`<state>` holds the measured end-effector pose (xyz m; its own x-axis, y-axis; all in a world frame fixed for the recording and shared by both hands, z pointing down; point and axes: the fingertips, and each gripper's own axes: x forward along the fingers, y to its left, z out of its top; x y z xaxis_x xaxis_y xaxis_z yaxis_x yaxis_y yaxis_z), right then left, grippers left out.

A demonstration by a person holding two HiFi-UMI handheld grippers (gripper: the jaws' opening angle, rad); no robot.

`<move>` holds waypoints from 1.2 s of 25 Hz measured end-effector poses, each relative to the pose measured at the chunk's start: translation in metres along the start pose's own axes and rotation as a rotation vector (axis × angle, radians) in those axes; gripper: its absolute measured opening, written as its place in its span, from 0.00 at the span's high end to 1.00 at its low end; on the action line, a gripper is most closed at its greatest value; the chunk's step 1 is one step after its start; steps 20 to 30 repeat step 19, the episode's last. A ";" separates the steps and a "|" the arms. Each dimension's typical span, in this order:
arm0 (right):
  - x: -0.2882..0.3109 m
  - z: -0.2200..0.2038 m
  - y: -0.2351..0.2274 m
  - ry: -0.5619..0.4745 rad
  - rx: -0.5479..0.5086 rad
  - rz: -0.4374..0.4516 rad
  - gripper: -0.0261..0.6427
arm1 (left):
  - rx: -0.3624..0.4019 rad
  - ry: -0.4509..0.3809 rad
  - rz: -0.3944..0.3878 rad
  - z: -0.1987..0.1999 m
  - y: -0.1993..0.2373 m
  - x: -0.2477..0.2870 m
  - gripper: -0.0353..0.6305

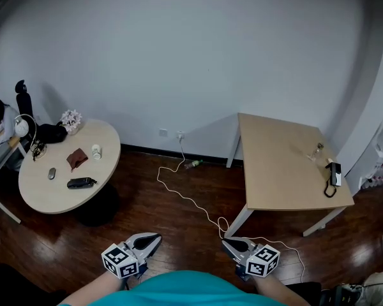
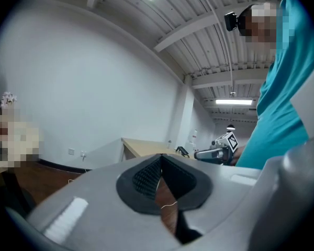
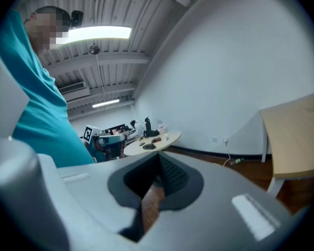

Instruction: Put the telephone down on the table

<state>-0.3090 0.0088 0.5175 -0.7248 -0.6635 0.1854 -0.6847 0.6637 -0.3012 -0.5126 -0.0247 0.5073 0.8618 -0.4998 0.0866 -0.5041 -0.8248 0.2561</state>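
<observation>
Head view: both grippers are held low, close to the person's teal shirt (image 1: 172, 290), over a dark wood floor (image 1: 147, 215).

Left gripper (image 1: 154, 238): jaws together, pads meeting at the tips, nothing between them. Only floor shows through the gap behind the pads in the left gripper view.

Right gripper (image 1: 226, 241): jaws fully closed, also empty. Same wedge of floor shows in the right gripper view.

Telephone (image 1: 334, 174): black, lying on the rectangular table (image 1: 274, 164) near its right edge, with its curled cord looping toward the front corner. It is well apart from both grippers.

A small clear object (image 1: 316, 150), possibly a glass, stands on the same table just behind the telephone; too small to be sure.

White cable (image 1: 185, 199) runs from the wall socket across the floor and past the table's front leg.

Round table (image 1: 45, 193) at left, well apart from the rectangular one. It carries a black pouch (image 1: 81, 183), a brown wallet (image 1: 76, 159), a white cup (image 1: 96, 151) and a bunch of flowers (image 1: 71, 120) at the wall side.
</observation>
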 end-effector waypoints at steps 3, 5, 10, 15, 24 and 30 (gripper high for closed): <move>-0.005 0.000 -0.001 0.001 -0.004 -0.002 0.96 | -0.006 -0.002 0.007 -0.001 -0.001 0.000 0.94; -0.008 0.000 -0.001 0.005 -0.008 -0.003 0.96 | -0.005 0.002 0.007 -0.003 -0.002 0.000 0.94; -0.009 0.002 -0.001 0.005 -0.024 0.000 0.96 | -0.012 -0.002 0.006 -0.003 -0.004 0.001 0.94; -0.005 0.002 0.002 0.018 -0.040 0.004 0.96 | -0.003 -0.001 -0.001 -0.003 -0.001 0.001 0.94; -0.002 0.003 0.005 0.018 -0.044 0.005 0.96 | 0.001 -0.001 -0.002 -0.002 0.003 -0.002 0.94; -0.002 0.003 0.005 0.018 -0.044 0.005 0.96 | 0.001 -0.001 -0.002 -0.002 0.003 -0.002 0.94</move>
